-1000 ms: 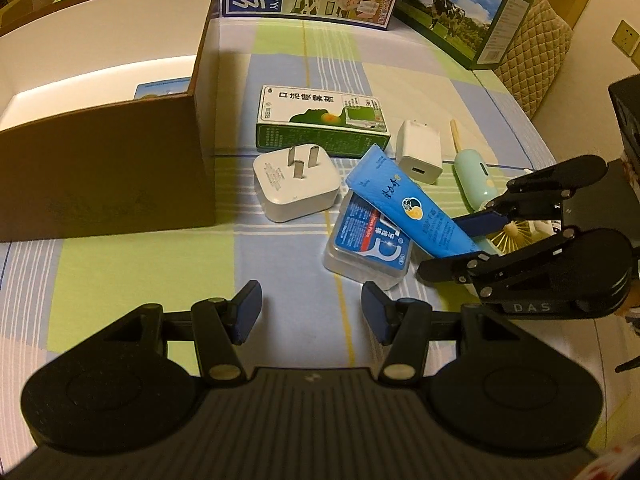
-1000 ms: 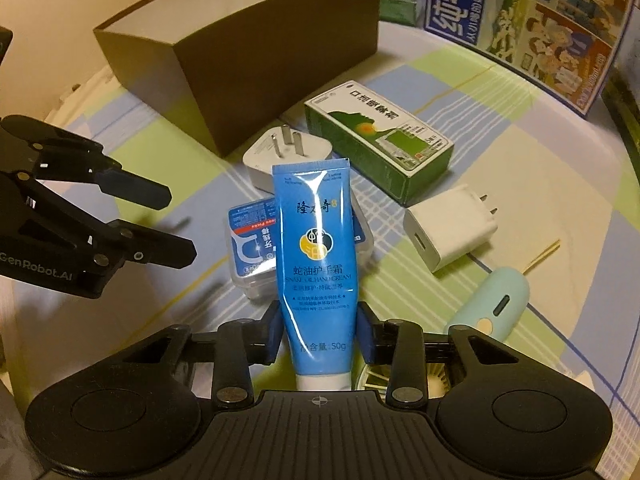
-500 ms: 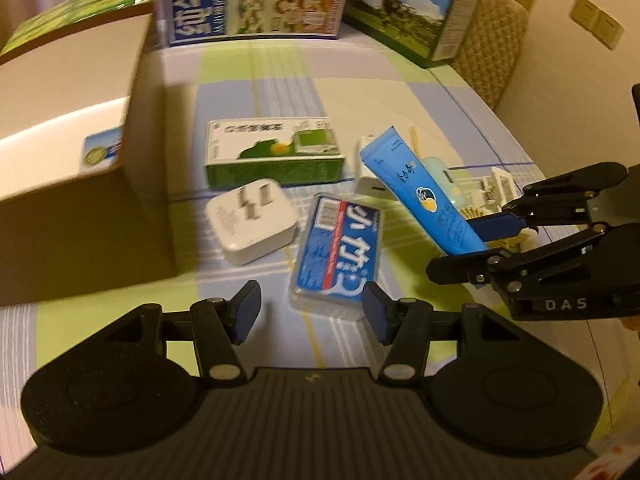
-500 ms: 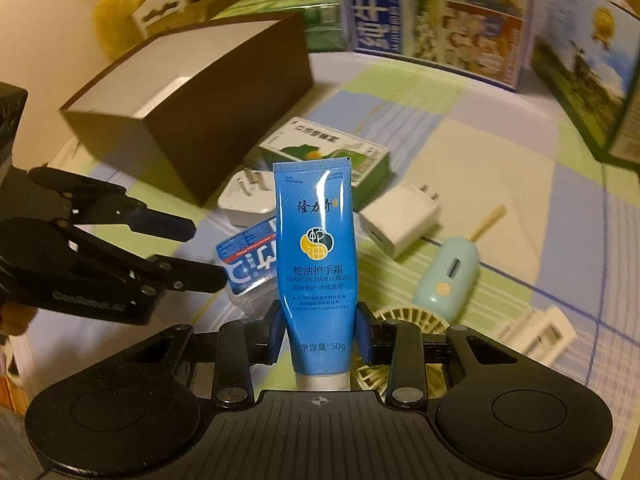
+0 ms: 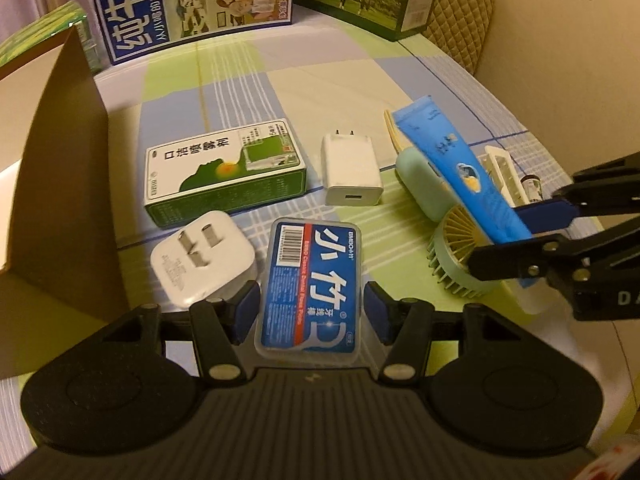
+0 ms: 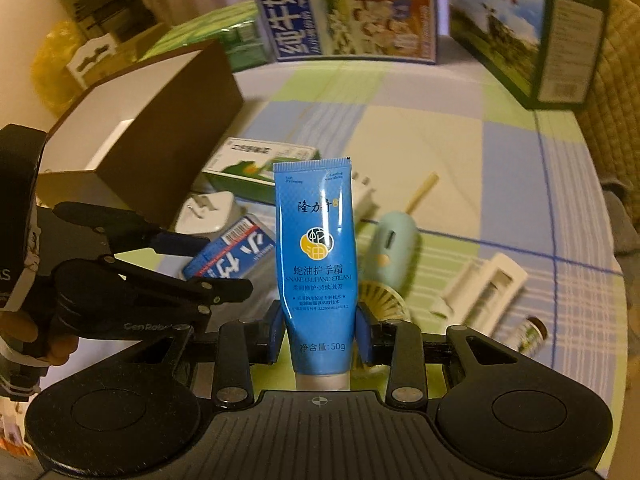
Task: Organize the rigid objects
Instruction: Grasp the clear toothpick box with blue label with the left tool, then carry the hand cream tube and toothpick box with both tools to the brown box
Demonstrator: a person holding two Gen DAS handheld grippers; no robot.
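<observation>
While clamped between the blue pads of the right gripper (image 6: 319, 330), stands upright above the checked tablecloth (image 6: 420, 120): a blue hand cream tube (image 6: 316, 264), printed "SNAKE OIL HAND CREAM", "蛇油护手霜" and "净含量: 50g". Left gripper (image 5: 311, 312) with jaws apart, astride a clear floss pick case (image 5: 310, 288) lying flat on the cloth, pads close beside its long edges, contact not clear; blue label reading "小竹", "Classic Dental Floss Picks", barcode at the far end. Just left of the case, a white plug adapter (image 5: 202, 260), prongs up. Behind them, a green-and-white medicine carton (image 5: 224, 178) with Chinese lettering, and a white USB charger (image 5: 352, 170). Under the raised tube, a mint handheld fan (image 5: 444, 236). At far left, an open brown cardboard box (image 5: 68, 184). Along the back, milk cartons (image 5: 188, 4) marked "纯牛奶". "GenRobot" legible on the left gripper's body in the right wrist view.
</observation>
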